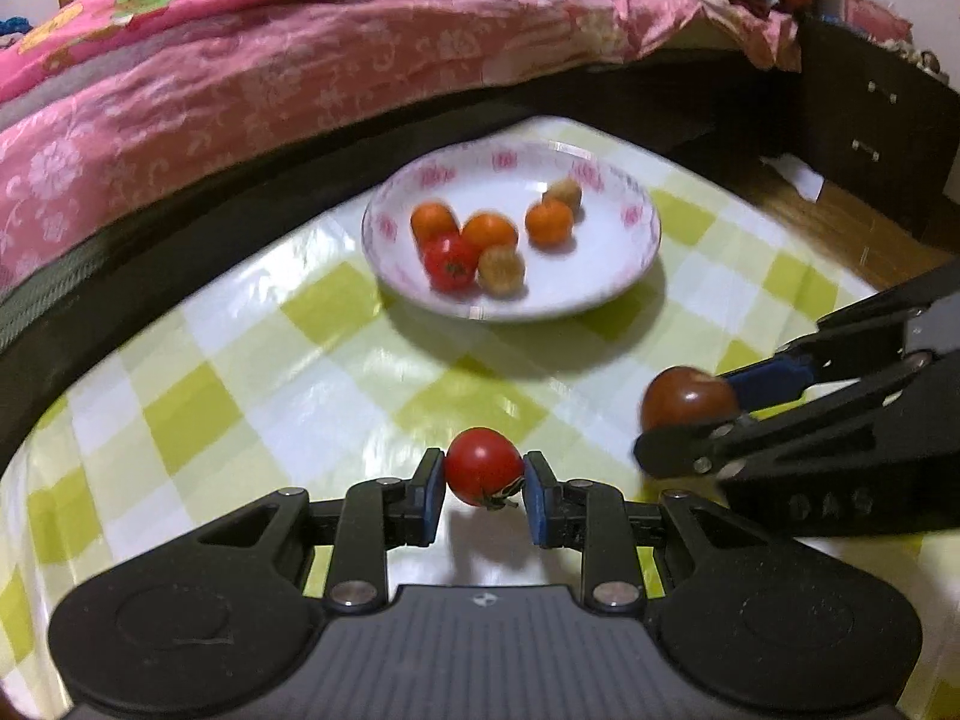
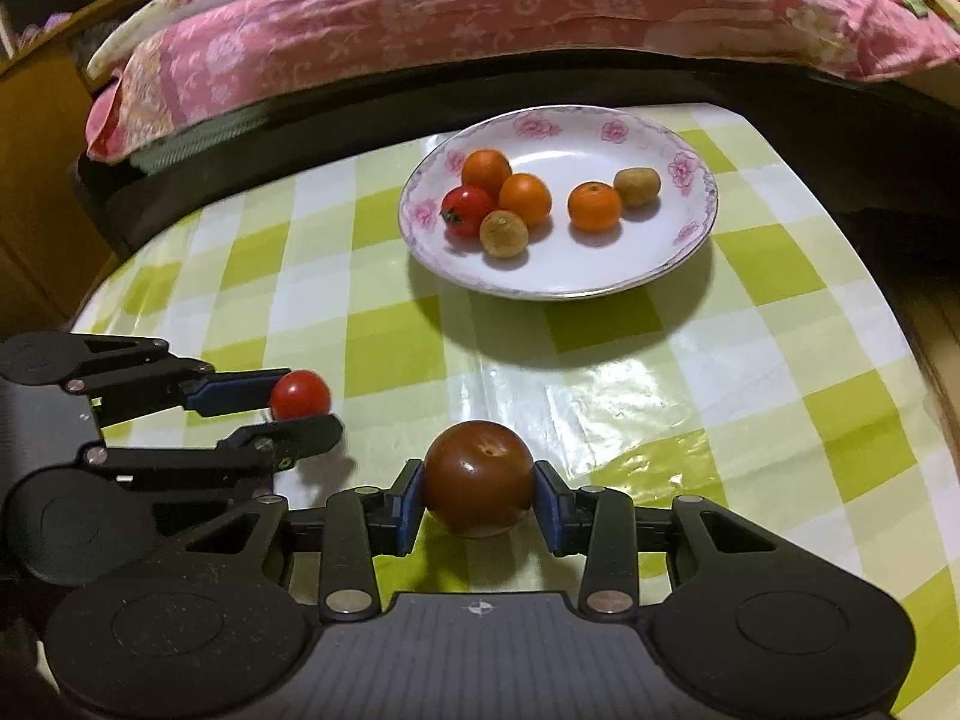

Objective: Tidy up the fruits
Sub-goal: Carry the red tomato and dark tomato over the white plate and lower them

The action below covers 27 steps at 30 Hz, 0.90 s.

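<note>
Six fruits (image 2: 525, 198) in plate (image 2: 576, 282) on table (image 2: 750, 360), before bed (image 2: 480, 12).

Both cams sit low on the back of their own hand-held gripper, looking forward along the 2 fingers and slightly down across the bench (image 1: 336, 324) toward the bed (image 1: 240, 90). Left view looks from the left, right view from the right, both close in. They share the plate (image 1: 624, 276) (image 2: 576, 285) and each other's gripper
</note>
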### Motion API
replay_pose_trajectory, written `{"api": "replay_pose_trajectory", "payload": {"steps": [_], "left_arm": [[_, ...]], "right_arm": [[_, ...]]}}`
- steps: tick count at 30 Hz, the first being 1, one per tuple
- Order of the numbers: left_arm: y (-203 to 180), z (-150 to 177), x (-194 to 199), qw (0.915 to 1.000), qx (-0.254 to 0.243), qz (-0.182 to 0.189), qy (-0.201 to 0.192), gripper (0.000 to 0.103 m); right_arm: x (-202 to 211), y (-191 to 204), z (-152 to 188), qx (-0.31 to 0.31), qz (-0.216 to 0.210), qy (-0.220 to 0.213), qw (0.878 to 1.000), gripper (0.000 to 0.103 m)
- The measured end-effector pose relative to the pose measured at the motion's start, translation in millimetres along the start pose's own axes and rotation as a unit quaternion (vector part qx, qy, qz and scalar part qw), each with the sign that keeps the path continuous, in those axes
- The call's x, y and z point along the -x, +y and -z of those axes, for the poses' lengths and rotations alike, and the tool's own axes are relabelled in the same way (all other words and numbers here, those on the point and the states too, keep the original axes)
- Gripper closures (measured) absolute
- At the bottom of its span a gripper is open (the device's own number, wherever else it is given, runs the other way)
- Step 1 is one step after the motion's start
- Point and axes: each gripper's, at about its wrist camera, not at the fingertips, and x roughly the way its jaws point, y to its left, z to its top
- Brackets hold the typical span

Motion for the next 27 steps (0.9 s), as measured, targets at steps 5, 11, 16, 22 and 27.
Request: {"api": "replay_pose_trajectory", "payload": {"steps": [5, 11, 16, 22, 27], "left_arm": [[9, -26, -8, 0.9996, 0.013, 0.009, -0.021, 0.068], [8, -55, -23, 0.9991, 0.014, 0.007, -0.039, 0.068], [8, -66, -33, 0.999, 0.001, -0.003, -0.044, 0.068], [11, -65, -47, 0.9995, 0.007, -0.003, -0.03, 0.068], [10, -66, -55, 0.9996, 0.005, -0.002, -0.028, 0.068]], "right_arm": [[3, -3, -17, -0.006, 0.008, -0.036, 0.999, 0.069], [-2, -22, -44, -0.021, 0.024, -0.061, 0.998, 0.069], [-9, -33, -59, -0.018, 0.033, -0.076, 0.996, 0.069], [-23, -40, -66, -0.008, 0.035, -0.069, 0.997, 0.069], [-34, -46, -71, -0.006, 0.035, -0.065, 0.997, 0.069]]}}
